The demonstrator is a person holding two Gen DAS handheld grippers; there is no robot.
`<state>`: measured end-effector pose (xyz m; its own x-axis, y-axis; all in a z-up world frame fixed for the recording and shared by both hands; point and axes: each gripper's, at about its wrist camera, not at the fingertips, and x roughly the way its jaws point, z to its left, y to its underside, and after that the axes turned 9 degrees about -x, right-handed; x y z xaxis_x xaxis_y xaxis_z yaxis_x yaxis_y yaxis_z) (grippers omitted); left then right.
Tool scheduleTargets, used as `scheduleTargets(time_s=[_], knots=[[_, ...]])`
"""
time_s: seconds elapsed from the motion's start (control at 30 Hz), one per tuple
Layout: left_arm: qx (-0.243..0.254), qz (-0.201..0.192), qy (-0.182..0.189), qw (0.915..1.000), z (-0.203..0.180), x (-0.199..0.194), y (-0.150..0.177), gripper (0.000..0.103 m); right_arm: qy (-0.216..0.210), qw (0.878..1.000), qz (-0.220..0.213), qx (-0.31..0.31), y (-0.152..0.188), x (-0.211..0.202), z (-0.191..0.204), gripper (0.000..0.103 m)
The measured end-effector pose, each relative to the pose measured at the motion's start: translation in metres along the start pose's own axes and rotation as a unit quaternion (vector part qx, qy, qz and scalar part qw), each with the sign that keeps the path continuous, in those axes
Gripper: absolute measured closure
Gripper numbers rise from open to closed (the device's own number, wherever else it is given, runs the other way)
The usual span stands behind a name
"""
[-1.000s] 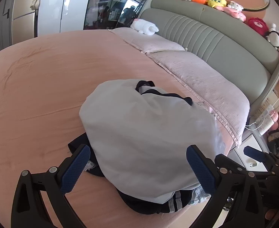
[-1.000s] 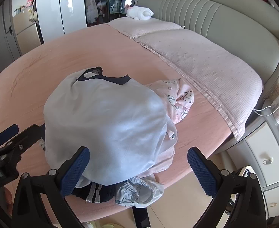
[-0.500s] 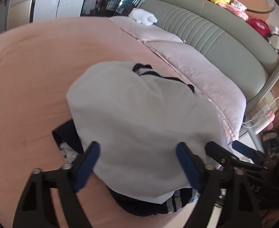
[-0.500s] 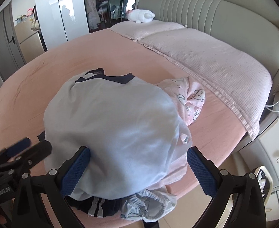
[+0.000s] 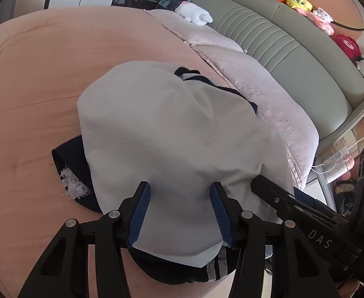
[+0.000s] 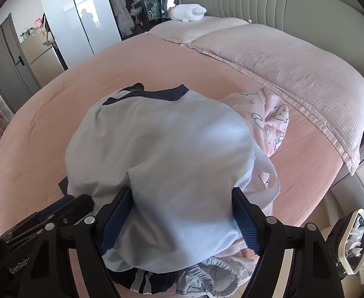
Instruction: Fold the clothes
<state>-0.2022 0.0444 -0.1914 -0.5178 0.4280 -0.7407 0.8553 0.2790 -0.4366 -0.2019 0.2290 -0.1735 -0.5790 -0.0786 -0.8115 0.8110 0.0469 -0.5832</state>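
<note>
1. A pale blue-white cotton shirt with navy collar trim (image 5: 182, 149) lies heaped on other clothes near the front edge of the pink-sheeted bed (image 5: 33, 87).
2. The left tool (image 5: 179, 198) is closing, fingers apart, shirt fabric between them.
3. The right tool (image 6: 182, 206) is closing too, wider apart, straddling the same shirt.
4. A crumpled pink printed garment (image 6: 269, 119) lies beside the shirt.

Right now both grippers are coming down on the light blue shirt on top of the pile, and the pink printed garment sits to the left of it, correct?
Not quite: the pink garment lies to the right of the shirt, toward the pillows, as the right wrist view shows. The rest holds: left gripper and right gripper both straddle the shirt, jaws closing.
</note>
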Motion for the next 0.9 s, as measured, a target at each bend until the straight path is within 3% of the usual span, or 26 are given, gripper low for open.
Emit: scheduleTargets(time_s=[0.27, 0.33, 0.67, 0.9], knots=[[-0.002, -0.008, 0.012, 0.9999, -0.003, -0.001, 0.003, 0.072, -0.006, 1.0, -0.01, -0.007, 0.001, 0.001, 0.009, 0.056], [0.008, -0.016, 0.009, 0.9998, -0.006, 0.0, 0.005, 0.078, -0.011, 1.0, -0.012, -0.005, 0.002, 0.003, 0.011, 0.068], [0.017, -0.054, 0.001, 0.9984, -0.008, -0.015, -0.001, 0.094, -0.026, 0.999, -0.02, 0.012, -0.002, -0.003, 0.01, 0.081], [0.003, -0.063, 0.035, 0.9974, -0.002, -0.027, -0.008, 0.097, -0.025, 0.999, -0.044, -0.012, -0.008, -0.022, 0.02, 0.09]])
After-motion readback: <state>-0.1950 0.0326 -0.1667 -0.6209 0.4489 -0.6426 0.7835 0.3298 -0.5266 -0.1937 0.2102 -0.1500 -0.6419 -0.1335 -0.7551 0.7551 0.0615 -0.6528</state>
